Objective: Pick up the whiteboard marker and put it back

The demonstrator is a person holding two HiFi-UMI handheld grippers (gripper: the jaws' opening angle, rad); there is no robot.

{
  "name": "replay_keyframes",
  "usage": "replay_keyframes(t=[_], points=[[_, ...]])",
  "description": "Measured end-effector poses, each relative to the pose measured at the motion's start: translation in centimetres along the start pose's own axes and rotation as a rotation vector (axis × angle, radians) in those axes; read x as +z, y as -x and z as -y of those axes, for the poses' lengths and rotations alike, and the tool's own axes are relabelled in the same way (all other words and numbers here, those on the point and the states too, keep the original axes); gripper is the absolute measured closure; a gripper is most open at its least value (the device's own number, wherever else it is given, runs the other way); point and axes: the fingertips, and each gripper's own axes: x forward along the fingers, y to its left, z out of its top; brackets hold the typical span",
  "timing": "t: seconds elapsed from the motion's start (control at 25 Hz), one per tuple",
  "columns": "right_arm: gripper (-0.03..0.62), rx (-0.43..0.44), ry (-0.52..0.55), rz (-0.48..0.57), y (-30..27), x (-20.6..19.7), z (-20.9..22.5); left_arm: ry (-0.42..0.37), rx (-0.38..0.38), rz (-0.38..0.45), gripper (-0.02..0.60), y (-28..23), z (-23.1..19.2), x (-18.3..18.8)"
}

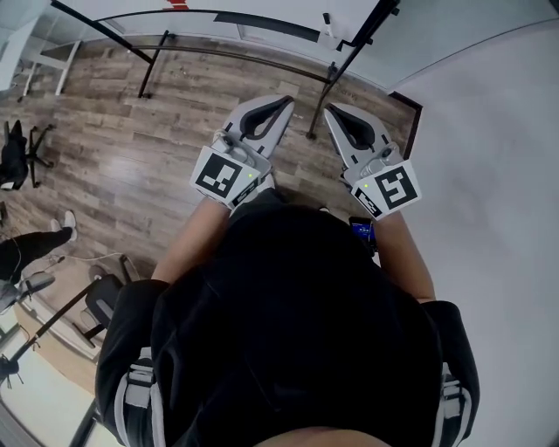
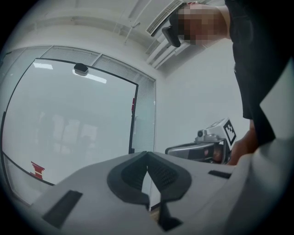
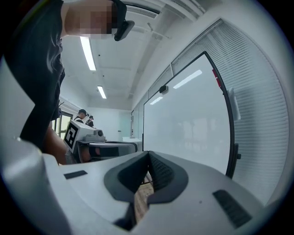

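Note:
I see no whiteboard marker in any view. A black-framed whiteboard (image 1: pixel 229 7) on a stand rises just ahead of me, and it also fills the left gripper view (image 2: pixel 69 124) and the right gripper view (image 3: pixel 188 119). My left gripper (image 1: pixel 286 101) is held at chest height, pointing toward the board, shut with nothing between its black pads (image 2: pixel 133 176). My right gripper (image 1: pixel 330 110) is beside it, a short gap away, also shut and empty (image 3: pixel 148 154). Each gripper shows in the other's view: the right gripper (image 2: pixel 206 144) and the left gripper (image 3: pixel 98 144).
The whiteboard's black stand legs (image 1: pixel 148 65) rest on the wooden floor (image 1: pixel 131 175). A white wall (image 1: pixel 489 131) stands close on the right. An office chair (image 1: pixel 17 157) and another person's legs (image 1: pixel 26 244) are at the left. Two people (image 3: pixel 85 115) stand far off.

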Motion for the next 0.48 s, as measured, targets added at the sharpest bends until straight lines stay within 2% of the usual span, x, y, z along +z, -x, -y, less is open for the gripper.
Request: replay_keyframes(t=[0.28, 0.48], points=[[0.601, -0.071, 0.005, -0.017, -4.7, 0.2, 0.7, 0.018, -0.069, -0.021, 0.577, 0.2, -5.3, -0.1], [0.6, -0.12, -0.011, -0.03, -6.3, -1.6, 2.5, 0.025, -0.107, -0.033, 0.577, -1.2, -7.3, -1.8]])
